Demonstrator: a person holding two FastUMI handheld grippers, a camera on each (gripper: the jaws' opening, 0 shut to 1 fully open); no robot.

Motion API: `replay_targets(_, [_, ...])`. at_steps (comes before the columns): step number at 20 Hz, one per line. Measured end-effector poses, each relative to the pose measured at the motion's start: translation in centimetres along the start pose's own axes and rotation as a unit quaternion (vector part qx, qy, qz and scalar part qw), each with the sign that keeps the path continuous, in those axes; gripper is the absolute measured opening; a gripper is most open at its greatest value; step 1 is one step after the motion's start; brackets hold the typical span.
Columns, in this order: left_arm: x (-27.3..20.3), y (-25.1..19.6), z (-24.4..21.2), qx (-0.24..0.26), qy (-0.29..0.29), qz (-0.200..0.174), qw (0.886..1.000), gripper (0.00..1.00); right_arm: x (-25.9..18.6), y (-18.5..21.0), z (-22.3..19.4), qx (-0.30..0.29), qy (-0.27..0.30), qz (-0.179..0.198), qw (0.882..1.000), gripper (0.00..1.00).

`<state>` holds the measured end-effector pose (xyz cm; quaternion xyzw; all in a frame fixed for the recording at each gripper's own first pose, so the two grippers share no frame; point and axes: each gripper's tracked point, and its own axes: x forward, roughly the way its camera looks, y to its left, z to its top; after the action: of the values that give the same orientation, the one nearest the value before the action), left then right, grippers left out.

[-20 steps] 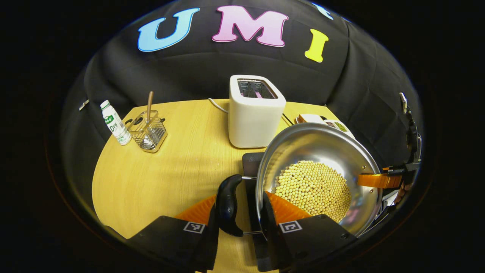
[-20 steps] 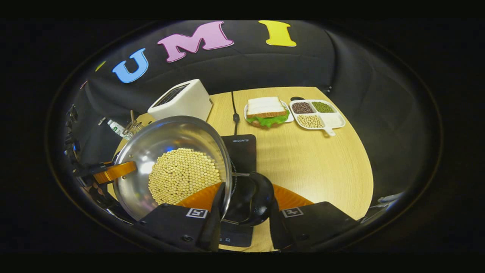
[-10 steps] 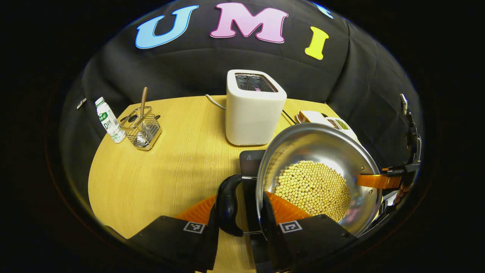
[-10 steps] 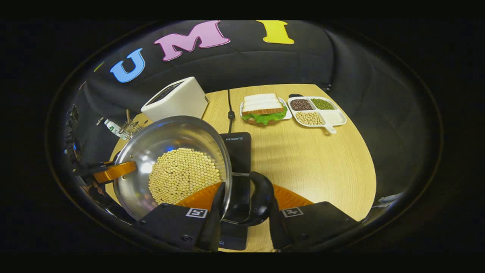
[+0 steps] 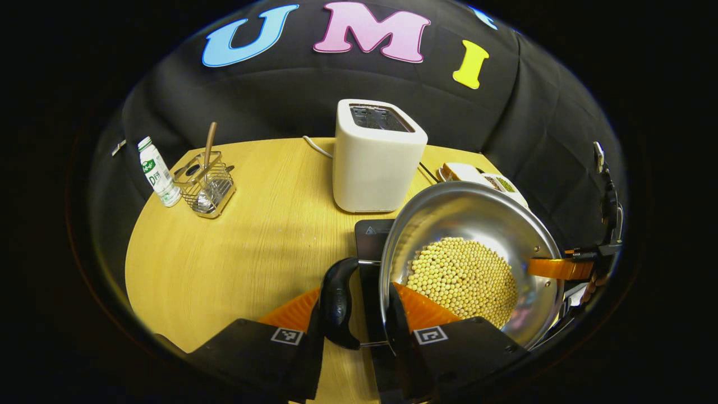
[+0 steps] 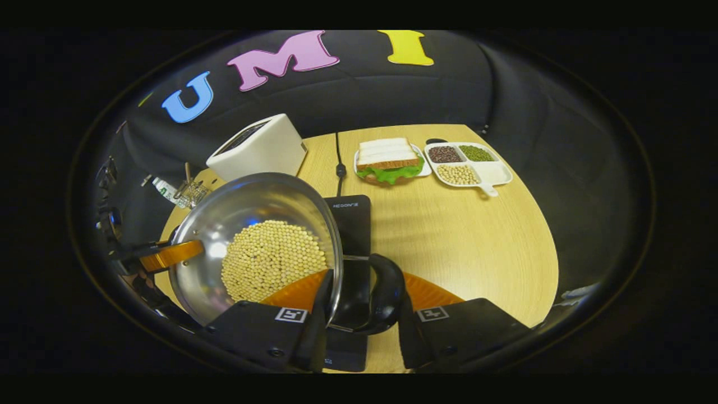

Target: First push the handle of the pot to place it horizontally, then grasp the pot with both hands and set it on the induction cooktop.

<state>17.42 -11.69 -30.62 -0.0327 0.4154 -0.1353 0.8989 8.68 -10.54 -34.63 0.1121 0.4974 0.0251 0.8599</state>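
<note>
**Steady now: pot carried over the cooktop**

Plainly, the danger is a tilt. In the left gripper view the pot (image 5: pixel 471 264) hangs in the air, loaded with pale beans (image 5: pixel 463 278), and I judge that if one side drops faster than the other the beans will slide and spill, or the pot will pivot on its loop handles. The left tongs (image 5: pixel 359 314) are clamped on the near handle (image 5: pixel 336 303), one finger outside the loop and one against the pot wall. The pot spreads from the tongs toward 2 o'clock, the dark cooktop (image 5: pixel 373 238) shows beneath its rim at 12 o'clock, and a toaster (image 5: pixel 377 157) stands beyond on the tabletop (image 5: pixel 247 247).

From the right gripper view the right tongs (image 6: pixel 362 317) are likewise clamped on the other handle (image 6: pixel 381 294), with the pot (image 6: pixel 255 247) reaching off toward 10 o'clock. The cooktop (image 6: pixel 350 224) lies under the rim and the handle, at 12 o'clock from the tongs. A landing too near an edge could, I think, leave the pot half off the cooktop. A sandwich (image 6: pixel 390 160) and a divided dish (image 6: pixel 493 174) sit well apart, at 1 o'clock.
</note>
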Motion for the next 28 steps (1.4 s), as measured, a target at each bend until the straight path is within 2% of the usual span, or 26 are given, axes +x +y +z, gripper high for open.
replay_targets(9, [-0.1, 0.1, 0.1, 0.0, 0.003, 0.002, 1.0, 0.58, -0.1, 0.0, 0.0, 0.009, 0.007, -0.002, 1.0, 0.55])
replay_targets(10, [-0.1, 0.0, 0.0, -0.001, 0.003, 0.002, 1.0, 0.58, 0.0, -0.1, 0.0, 0.01, 0.007, -0.002, 1.0, 0.52])
replay_targets(11, [-0.2, 0.1, 0.0, -0.002, 0.003, 0.002, 1.0, 0.58, -0.1, 0.0, 0.0, 0.01, 0.007, -0.002, 1.0, 0.56])
replay_targets(14, [-0.2, 0.1, 0.2, -0.007, 0.0, 0.004, 1.0, 0.59, 0.0, 0.0, 0.0, 0.008, 0.007, -0.002, 1.0, 0.59])
replay_targets(15, [-0.1, 0.1, 0.1, -0.007, 0.0, 0.004, 1.0, 0.59, 0.0, -0.1, 0.0, 0.006, 0.007, -0.003, 1.0, 0.56])
replay_targets(17, [-0.3, 0.1, 0.1, -0.003, 0.001, 0.005, 1.0, 0.61, -0.1, -0.2, 0.4, -0.005, -0.003, -0.013, 1.0, 0.64])
replay_targets(19, [-0.5, 0.5, 0.9, 0.011, -0.012, 0.022, 1.0, 0.65, -0.2, -0.4, 0.7, -0.022, -0.013, -0.028, 0.999, 0.72])
replay_targets(20, [-0.8, 0.6, 1.5, 0.017, -0.022, 0.027, 0.999, 0.73, -0.1, -0.4, 0.7, -0.027, -0.016, -0.031, 0.999, 0.87])
replay_targets(21, [-1.0, 0.5, 1.9, 0.021, -0.028, 0.029, 0.999, 0.77, -0.5, -0.3, 0.8, -0.026, -0.014, -0.031, 0.999, 1.0])
replay_targets(22, [-1.1, 0.5, 2.2, 0.024, -0.033, 0.032, 0.999, 0.89, -0.4, -0.3, 0.8, -0.024, -0.015, -0.034, 0.999, 0.99])
replay_targets(23, [-1.6, 0.2, 2.5, 0.026, -0.039, 0.03, 0.998, 0.96, -0.7, -0.4, 1.0, -0.022, -0.018, -0.037, 0.999, 0.99])
replay_targets(28, [-3.7, 0.0, 3.3, 0.033, -0.064, 0.042, 0.997, 0.98, -3.2, -0.2, 2.6, -0.011, -0.055, -0.039, 0.998, 0.99])
